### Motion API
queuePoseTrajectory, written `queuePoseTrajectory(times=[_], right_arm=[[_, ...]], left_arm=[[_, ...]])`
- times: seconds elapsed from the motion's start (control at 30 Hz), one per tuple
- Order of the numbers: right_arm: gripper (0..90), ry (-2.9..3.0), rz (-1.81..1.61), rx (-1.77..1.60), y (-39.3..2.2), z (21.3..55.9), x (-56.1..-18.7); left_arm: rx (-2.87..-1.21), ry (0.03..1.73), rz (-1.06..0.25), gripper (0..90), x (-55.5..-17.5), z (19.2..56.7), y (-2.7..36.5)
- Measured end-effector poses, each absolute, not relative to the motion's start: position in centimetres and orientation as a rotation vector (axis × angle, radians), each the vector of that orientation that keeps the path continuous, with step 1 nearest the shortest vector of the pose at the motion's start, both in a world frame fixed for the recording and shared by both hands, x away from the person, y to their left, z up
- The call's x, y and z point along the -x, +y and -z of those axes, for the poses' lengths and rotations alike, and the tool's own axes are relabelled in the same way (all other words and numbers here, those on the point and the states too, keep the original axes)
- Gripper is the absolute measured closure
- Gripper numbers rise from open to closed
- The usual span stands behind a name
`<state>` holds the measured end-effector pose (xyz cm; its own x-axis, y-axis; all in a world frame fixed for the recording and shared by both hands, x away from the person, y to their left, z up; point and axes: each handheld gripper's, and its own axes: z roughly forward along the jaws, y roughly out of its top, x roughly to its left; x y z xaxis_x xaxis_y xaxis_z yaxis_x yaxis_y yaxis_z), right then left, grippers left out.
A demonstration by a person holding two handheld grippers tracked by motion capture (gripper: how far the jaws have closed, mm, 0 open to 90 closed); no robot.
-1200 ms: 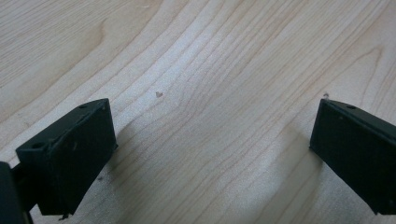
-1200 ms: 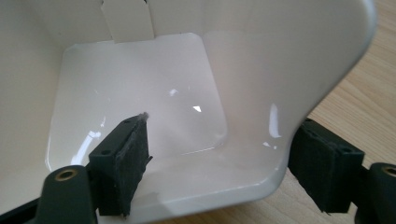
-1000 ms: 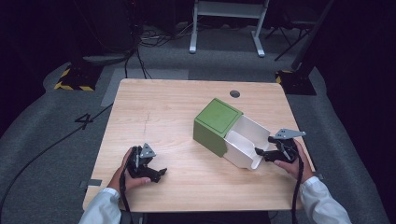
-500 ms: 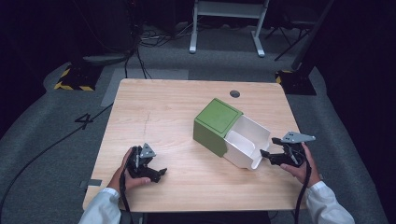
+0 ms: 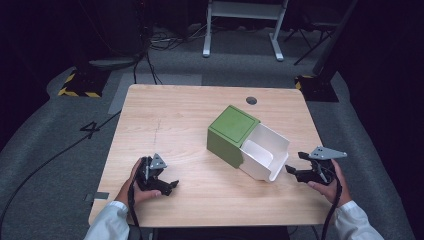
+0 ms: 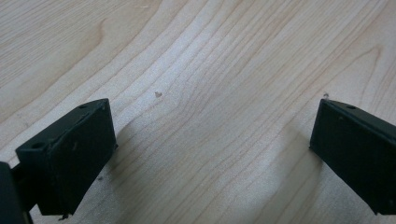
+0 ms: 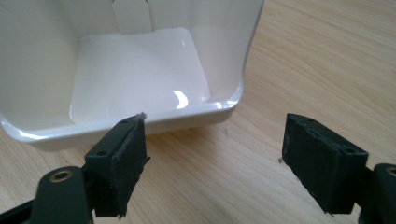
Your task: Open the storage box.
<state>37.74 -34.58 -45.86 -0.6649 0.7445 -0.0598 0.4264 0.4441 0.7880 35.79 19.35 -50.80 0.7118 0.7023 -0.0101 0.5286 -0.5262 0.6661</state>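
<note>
Right tool sits just off the open end of the white drawer, jaws spread and having just been opening wider, nothing between them, and in the right gripper view the drawer's rim looks like it's barely clear of one pad, though that's hard to call. That drawer is pulled partway out of the green box near the middle of the bench, while the left tool rests low on the wood well away with its jaws wide apart and empty.

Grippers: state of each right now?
Left gripper: open, nothing between the jaws, bare table below.
Right gripper: jaws have just been opening, nothing between them, just off the white drawer.
</note>
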Motion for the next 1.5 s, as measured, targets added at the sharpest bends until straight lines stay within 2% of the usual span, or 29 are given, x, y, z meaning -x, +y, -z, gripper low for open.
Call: queuePoseTrajectory(times=[0.73,1.5], right_arm=[[20.6,2.359,-1.021,-1.098,-37.5,50.5,-36.7],[19.3,2.315,-1.031,-1.119,-37.8,50.7,-36.3]], left_arm=[[-2.255,0.933,-0.344,0.5,-35.8,50.8,19.3],[-2.258,0.931,-0.347,0.4,-35.6,50.8,19.4]])
